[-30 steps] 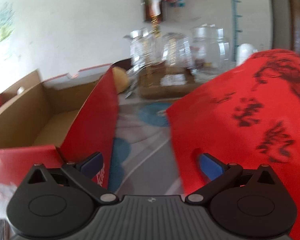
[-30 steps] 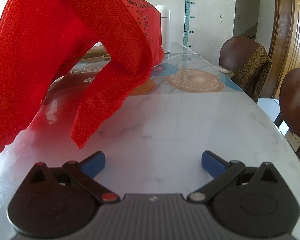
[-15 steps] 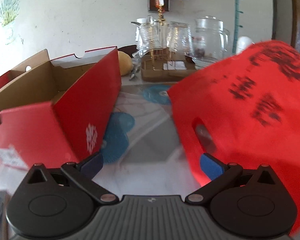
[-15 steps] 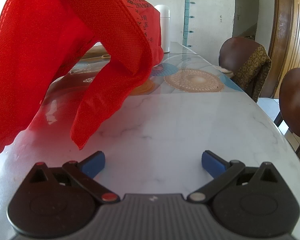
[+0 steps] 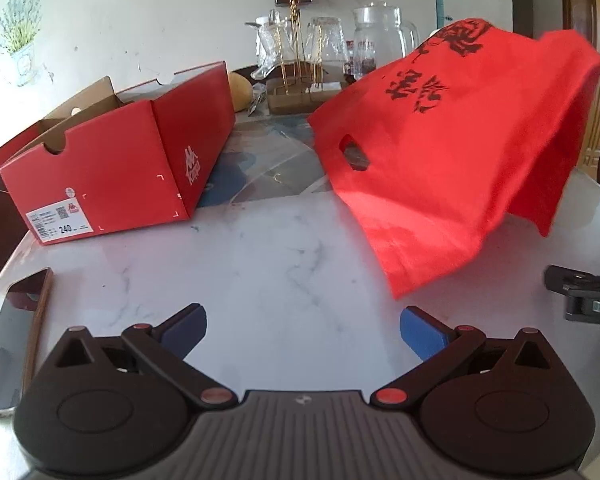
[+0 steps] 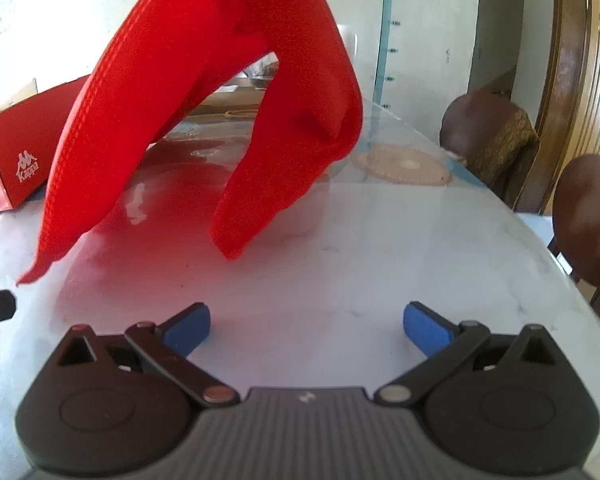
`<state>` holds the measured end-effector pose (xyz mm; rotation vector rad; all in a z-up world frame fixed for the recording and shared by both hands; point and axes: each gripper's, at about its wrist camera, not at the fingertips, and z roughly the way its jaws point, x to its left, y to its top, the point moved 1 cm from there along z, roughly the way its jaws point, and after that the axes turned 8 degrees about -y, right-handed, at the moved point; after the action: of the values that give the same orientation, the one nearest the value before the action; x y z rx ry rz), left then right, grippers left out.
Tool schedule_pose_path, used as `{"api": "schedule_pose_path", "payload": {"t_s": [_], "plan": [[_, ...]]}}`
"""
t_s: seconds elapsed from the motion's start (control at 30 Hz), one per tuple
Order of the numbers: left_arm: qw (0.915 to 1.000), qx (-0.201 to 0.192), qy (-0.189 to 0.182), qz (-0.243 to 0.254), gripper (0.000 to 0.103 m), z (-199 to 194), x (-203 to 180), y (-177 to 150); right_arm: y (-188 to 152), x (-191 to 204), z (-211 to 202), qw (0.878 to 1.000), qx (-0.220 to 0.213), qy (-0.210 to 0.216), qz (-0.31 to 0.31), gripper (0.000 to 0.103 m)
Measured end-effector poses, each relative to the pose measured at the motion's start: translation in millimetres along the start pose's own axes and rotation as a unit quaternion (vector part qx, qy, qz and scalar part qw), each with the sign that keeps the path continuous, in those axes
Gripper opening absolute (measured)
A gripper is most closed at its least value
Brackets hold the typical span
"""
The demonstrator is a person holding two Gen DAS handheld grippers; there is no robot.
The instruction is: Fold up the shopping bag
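Fingers of the left gripper (image 5: 302, 330) and the right gripper (image 6: 306, 328) are standing spread wide with nothing between their blue pads, each hovering low over the white marble-patterned tabletop (image 5: 268, 264). Just beyond them the red non-woven shopping bag with black lettering (image 5: 456, 152) is slumping unfolded on the table, its bottom edge drooping toward the grippers and touching neither. Farther left an open red cardboard shoe box (image 5: 132, 160) is sitting, and clear glass jugs (image 5: 380, 44) are lining the wall behind.

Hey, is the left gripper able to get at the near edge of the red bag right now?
Probably yes: the left gripper is open and only bare marble table lies between it and the red bag.
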<state>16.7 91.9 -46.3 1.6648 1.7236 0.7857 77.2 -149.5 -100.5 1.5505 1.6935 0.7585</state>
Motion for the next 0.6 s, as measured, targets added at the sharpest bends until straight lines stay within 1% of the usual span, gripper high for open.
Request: {"api": "schedule_pose_path", "payload": {"t_s": [0.13, 0.2, 0.6], "plan": [[0.9997, 0.002, 0.023, 0.003, 0.103, 1.1, 0.4, -6.1, 1.2, -2.7, 2.9, 1.0, 0.005, 0.011, 0.014, 0.103], [0.9996, 0.006, 0.028, -0.001, 0.103, 3.1, 2.2, -9.2, 1.7, -2.4, 3.2, 1.0, 0.005, 0.011, 0.012, 0.103], [0.9995, 0.015, 0.023, -0.012, 0.103, -7.7, 1.0, -22.4, 0.3, -0.9, 3.4, 1.0, 0.003, 0.011, 0.012, 0.103]]}}
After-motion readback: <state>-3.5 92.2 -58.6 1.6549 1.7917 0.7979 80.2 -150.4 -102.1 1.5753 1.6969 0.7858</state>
